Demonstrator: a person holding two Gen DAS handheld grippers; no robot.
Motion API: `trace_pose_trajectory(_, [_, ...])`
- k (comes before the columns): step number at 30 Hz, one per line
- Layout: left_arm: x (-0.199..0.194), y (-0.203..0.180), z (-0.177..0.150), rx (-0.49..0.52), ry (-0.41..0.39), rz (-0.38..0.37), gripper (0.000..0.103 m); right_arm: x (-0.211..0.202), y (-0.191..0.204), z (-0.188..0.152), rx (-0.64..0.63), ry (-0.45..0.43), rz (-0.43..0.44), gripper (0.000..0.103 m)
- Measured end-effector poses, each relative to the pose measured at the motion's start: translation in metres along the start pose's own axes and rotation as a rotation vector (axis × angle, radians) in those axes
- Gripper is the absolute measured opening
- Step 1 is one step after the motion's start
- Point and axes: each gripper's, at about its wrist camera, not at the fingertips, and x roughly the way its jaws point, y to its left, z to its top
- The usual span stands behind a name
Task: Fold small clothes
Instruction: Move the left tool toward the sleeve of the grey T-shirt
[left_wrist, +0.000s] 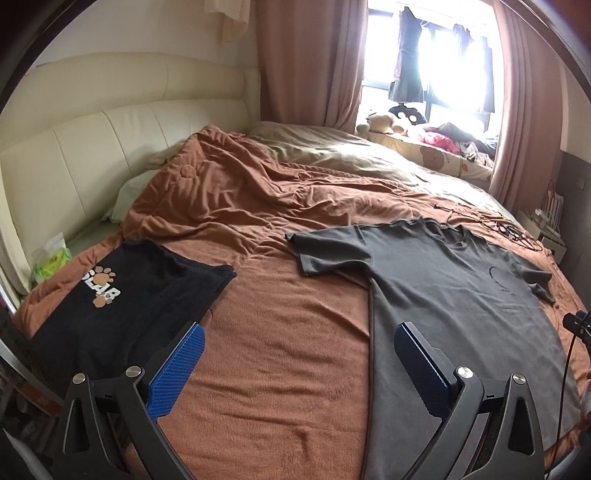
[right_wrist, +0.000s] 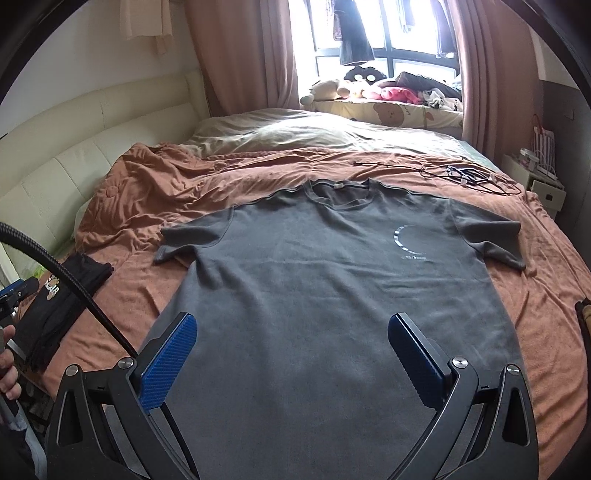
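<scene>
I have the grey T-shirt (right_wrist: 332, 280) spread flat, front up, on the orange blanket (left_wrist: 273, 332), with my left gripper (left_wrist: 297, 369) and right gripper (right_wrist: 291, 354) both spread wide above its near end, holding nothing. My worry is pinching blanket along with the hem, since both are soft and touching. The near hem is cut off behind the fingers, and the folded black shirt (left_wrist: 122, 295) at left is only partly readable.

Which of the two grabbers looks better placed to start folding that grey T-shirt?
The right gripper: it hangs open over the middle of the grey T-shirt. The left gripper is open too, but sits off its edge.
</scene>
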Motion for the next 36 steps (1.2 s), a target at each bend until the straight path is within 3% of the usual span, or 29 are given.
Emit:
trace_pose_trajectory(5, [0.027,-0.011,0.015,0.018,0.018,-0.01,0.103,0.026,-0.005,0.017,-0.007,0.018,0.018,0.103])
trace_pose_trajectory(10, [0.059,-0.016,0.032,0.001,0.041,-0.087,0.103,0.056,-0.01,0.035,0.018,0.017,0.046,0.103])
trace_pose_trajectory(17, [0.119,-0.027,0.062,0.064,0.084,-0.062,0.103,0.106,-0.012,0.055,0.054,0.033,0.095,0.102])
trace_pose_trajectory(23, [0.171,-0.013,0.081,0.039,0.122,-0.084,0.098,0.151,-0.008,0.069,0.056,0.091,0.126,0.084])
trace_pose_trajectory(28, [0.221,0.001,0.096,0.01,0.184,-0.087,0.084,0.187,0.0,0.08,0.064,0.124,0.145,0.079])
trace_pose_trajectory(30, [0.241,0.006,0.099,-0.008,0.21,-0.097,0.081,0.201,0.002,0.083,0.07,0.136,0.161,0.072])
trace_pose_trajectory(35, [0.286,0.013,0.101,-0.035,0.287,-0.103,0.073,0.234,0.005,0.09,0.102,0.169,0.185,0.07])
trace_pose_trajectory(36, [0.295,0.014,0.101,-0.04,0.303,-0.107,0.071,0.239,0.004,0.091,0.108,0.173,0.183,0.065])
